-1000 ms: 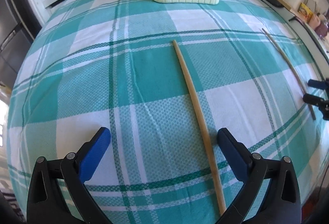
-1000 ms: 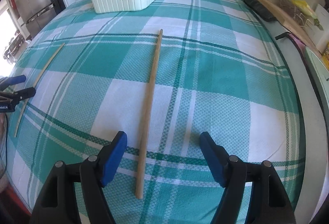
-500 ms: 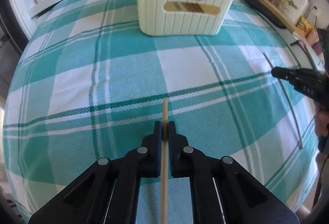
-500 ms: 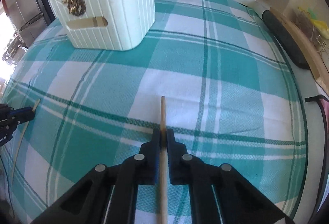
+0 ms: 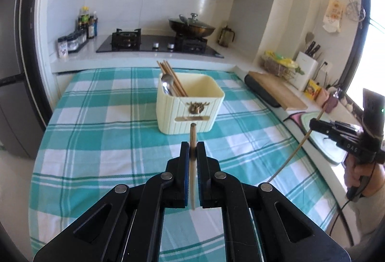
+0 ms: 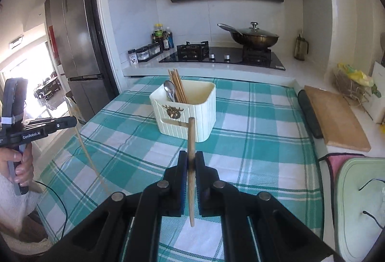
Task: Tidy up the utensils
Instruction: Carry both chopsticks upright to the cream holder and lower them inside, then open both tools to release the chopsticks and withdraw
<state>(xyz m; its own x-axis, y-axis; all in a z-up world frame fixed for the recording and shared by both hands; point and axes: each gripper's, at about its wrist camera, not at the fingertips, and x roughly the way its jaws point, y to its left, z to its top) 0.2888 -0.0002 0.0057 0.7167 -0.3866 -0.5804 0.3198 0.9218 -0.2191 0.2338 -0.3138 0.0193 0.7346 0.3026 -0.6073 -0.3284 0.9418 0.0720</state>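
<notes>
Each gripper holds one wooden chopstick lifted off the teal checked tablecloth [image 5: 96, 141]. My left gripper [image 5: 193, 148] is shut on a chopstick [image 5: 192, 165] that points at the cream utensil holder [image 5: 190, 105]. My right gripper [image 6: 191, 158] is shut on the other chopstick [image 6: 191, 165], aimed at the same holder [image 6: 187, 110]. The holder stands ahead of both, with several chopsticks [image 5: 172, 79] and a metal spoon [image 5: 167, 85] in it. The right gripper [image 5: 312, 123] with its chopstick [image 5: 292, 156] shows at the right edge of the left view; the left gripper [image 6: 72, 121] shows at the left edge of the right view.
A wooden cutting board [image 6: 334, 115] and a dark roll [image 6: 309, 112] lie along the table's right edge. Behind the table are a gas hob [image 5: 156, 44] with a lidded wok [image 5: 192, 27], spice bottles [image 5: 87, 23] and a fridge [image 6: 77, 50]. A green mat [image 6: 356, 201] lies at the right.
Both grippers closed on the chopsticks lying on the cloth, then rose with them. The views tilted up from the tablecloth to the holder and the kitchen behind it.
</notes>
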